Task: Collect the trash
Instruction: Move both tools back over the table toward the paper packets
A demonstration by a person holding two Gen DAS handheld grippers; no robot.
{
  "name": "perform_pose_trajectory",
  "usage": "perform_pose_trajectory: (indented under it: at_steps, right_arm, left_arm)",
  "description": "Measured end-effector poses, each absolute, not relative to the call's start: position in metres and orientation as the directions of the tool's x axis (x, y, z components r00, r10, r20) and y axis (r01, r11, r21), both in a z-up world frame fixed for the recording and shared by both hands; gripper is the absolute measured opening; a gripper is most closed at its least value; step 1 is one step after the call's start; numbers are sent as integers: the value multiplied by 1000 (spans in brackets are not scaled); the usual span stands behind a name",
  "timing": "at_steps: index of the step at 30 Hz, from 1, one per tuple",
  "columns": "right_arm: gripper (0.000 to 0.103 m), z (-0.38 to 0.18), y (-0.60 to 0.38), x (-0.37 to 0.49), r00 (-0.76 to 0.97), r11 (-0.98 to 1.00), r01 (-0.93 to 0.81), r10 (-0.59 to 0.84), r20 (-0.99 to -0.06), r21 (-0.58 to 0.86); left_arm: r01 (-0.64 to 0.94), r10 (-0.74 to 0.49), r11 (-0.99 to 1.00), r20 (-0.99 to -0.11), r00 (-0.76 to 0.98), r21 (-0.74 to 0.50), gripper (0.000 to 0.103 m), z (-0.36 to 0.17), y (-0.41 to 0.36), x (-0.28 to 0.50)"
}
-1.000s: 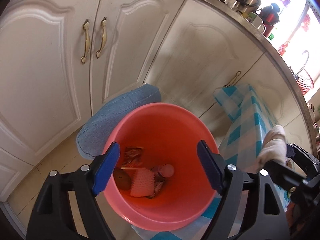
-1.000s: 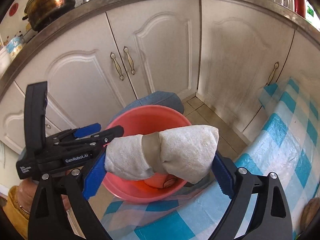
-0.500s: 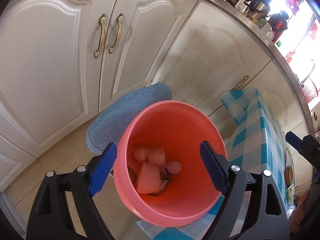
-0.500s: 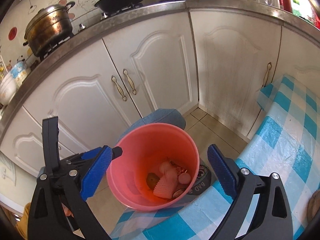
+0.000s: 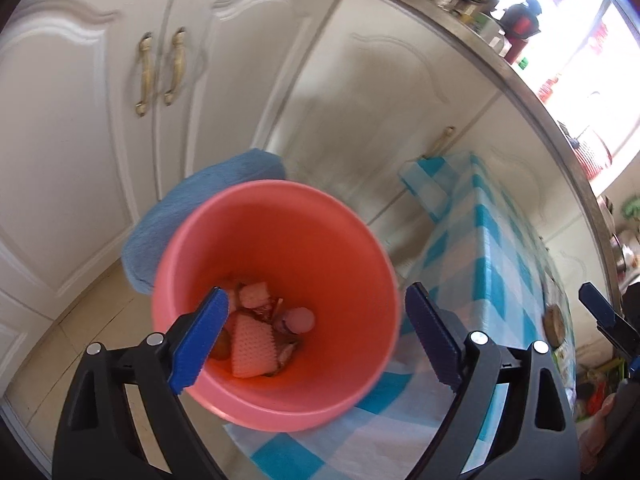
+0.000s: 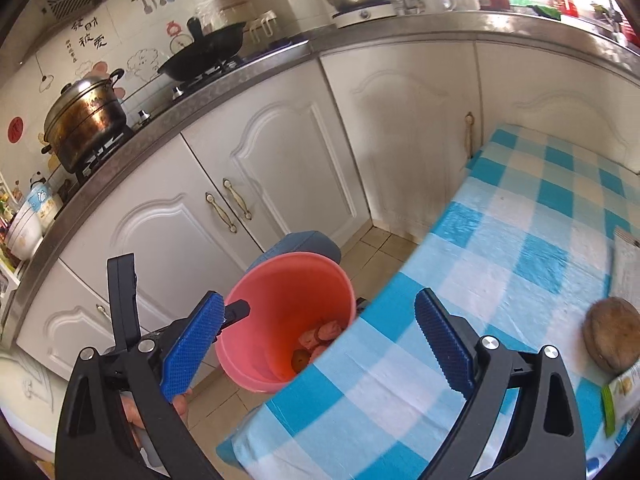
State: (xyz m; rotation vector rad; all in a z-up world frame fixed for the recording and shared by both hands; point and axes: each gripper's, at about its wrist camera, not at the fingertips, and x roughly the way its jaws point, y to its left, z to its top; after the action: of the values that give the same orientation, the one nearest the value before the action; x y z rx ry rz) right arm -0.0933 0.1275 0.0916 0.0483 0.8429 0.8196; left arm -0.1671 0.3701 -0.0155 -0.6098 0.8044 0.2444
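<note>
The white taped paper wad is gone from the right tongs (image 6: pixel 316 344), now spread empty, dropped into the round pink plastic bin (image 6: pixel 280 300) at 11 o'clock, while the left tongs (image 5: pixel 316 340), just widened, are held empty above it, so brown round scrap (image 6: pixel 612 336) on the blue-checked worktop (image 6: pixel 520 240) is likely next.

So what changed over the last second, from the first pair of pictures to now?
The right tongs let go of the taped white wad; they are now empty and open, and have swung toward the checked table. A pale lump that looks like the wad now lies in the pink bucket. The left tongs have just been opening, nothing between them. The bucket stayed in place.

Brown disc (image 6: pixel 611 334) on checked tablecloth (image 6: pixel 520 240)
</note>
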Motion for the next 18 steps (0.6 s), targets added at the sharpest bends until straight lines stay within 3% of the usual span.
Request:
perform_pose_trajectory:
  at_steps: [18]
  right_arm:
    - [95, 111, -20, -100, 598, 790, -476, 612, -517, 385]
  left_arm:
    - [-157, -171, 920, -727, 665, -360, 92, 31, 240, -128]
